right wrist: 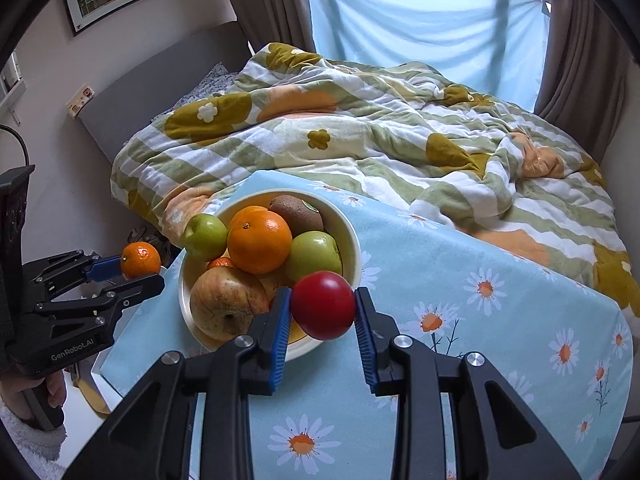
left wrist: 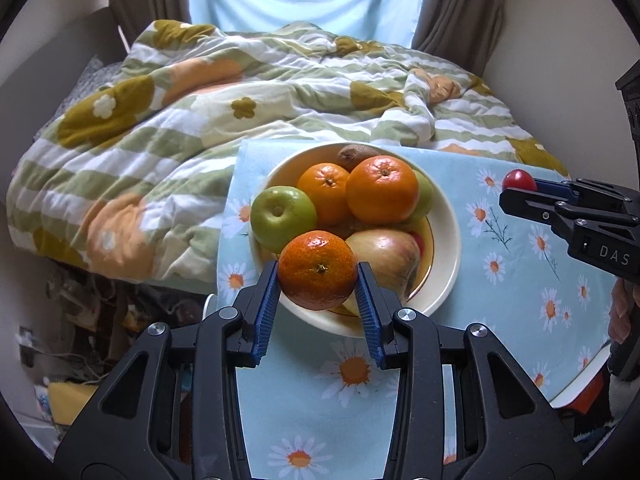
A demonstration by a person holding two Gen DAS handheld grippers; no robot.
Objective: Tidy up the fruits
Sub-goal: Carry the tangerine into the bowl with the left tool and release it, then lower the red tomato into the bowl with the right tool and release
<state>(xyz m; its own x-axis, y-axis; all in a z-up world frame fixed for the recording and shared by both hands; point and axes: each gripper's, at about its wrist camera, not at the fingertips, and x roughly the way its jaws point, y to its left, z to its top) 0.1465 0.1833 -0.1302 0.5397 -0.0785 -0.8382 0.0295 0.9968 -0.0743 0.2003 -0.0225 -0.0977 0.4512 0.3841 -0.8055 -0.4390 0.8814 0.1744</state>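
Note:
A cream bowl (left wrist: 448, 216) on a daisy-print tablecloth holds two oranges (left wrist: 382, 190), green apples (left wrist: 282, 218), a kiwi (left wrist: 354, 155) and a large yellow-red apple (left wrist: 386, 254). My left gripper (left wrist: 318, 280) is shut on a mandarin (left wrist: 318, 270), held above the bowl's near rim. My right gripper (right wrist: 322, 312) is shut on a small red fruit (right wrist: 323, 305), held above the cloth just right of the bowl (right wrist: 354, 236). The right gripper also shows in the left wrist view (left wrist: 520, 190), and the left gripper in the right wrist view (right wrist: 140, 270).
The table with the blue daisy cloth (right wrist: 500, 320) stands against a bed with a rumpled flowered duvet (right wrist: 360, 132). Clutter lies on the floor at the left (left wrist: 80, 320). A curtained window (right wrist: 420, 20) is behind the bed.

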